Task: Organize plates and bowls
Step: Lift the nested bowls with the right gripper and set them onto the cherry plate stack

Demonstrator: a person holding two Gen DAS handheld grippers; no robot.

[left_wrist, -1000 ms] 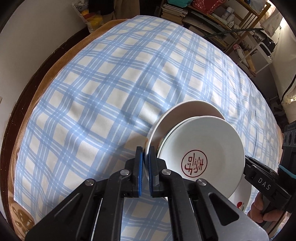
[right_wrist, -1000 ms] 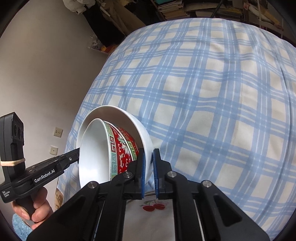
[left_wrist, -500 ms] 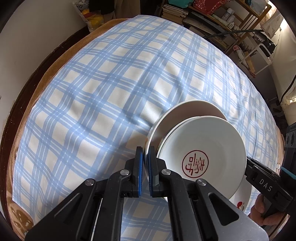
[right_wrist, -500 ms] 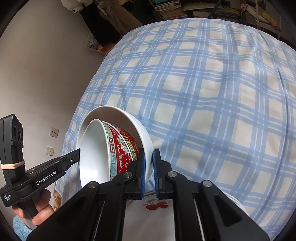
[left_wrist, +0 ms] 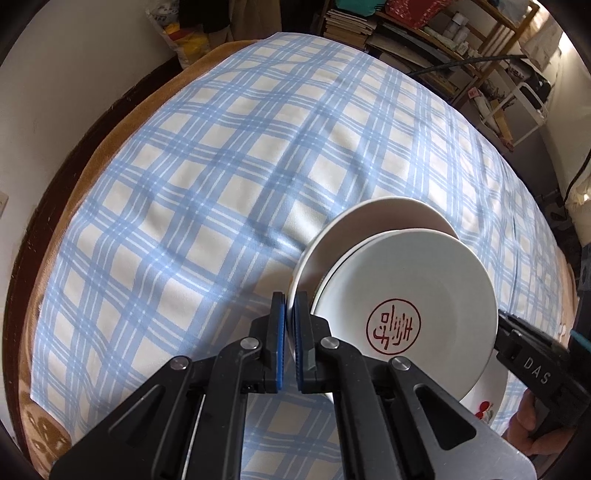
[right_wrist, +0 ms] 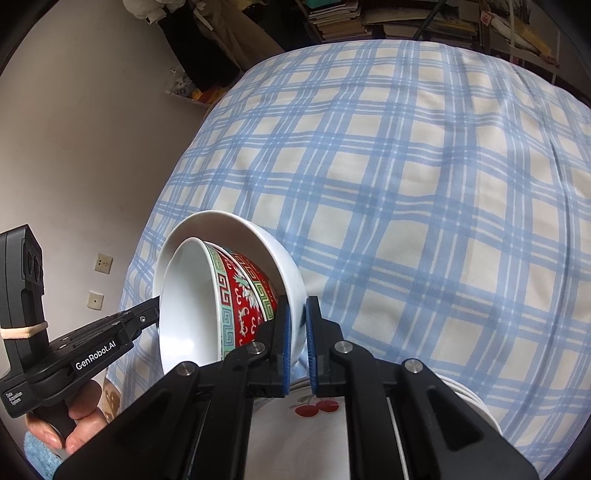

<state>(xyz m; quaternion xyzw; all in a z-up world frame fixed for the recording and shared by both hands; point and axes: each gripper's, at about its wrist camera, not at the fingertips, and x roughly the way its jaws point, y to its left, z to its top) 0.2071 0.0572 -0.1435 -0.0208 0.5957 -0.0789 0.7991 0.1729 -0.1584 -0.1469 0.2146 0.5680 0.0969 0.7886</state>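
A big cloth [left_wrist: 207,206] with blue and white squares covers the wide flat top, and shelves full of books [left_wrist: 347,22] stand at the far end of the room. A plain wall [right_wrist: 74,147] with two sockets is on one side.

The left gripper [left_wrist: 290,325] is squeezed tight on the rim of a white plate [left_wrist: 354,236]. A second plate with a round red mark [left_wrist: 406,295] sits inside the first one, and both are tipped up on edge above the cloth. A plate with red cherries [left_wrist: 487,402] lies flat under them.

The right gripper [right_wrist: 298,332] is squeezed tight on the rim of a white bowl [right_wrist: 258,240]. A red and green patterned bowl [right_wrist: 236,295] sits inside it, and both bowls are tipped on their side. Under this gripper the cherry plate [right_wrist: 314,424] shows again.

A person's hand [right_wrist: 70,424] holds the handle of the left gripper, and fingers [left_wrist: 524,424] hold the other one
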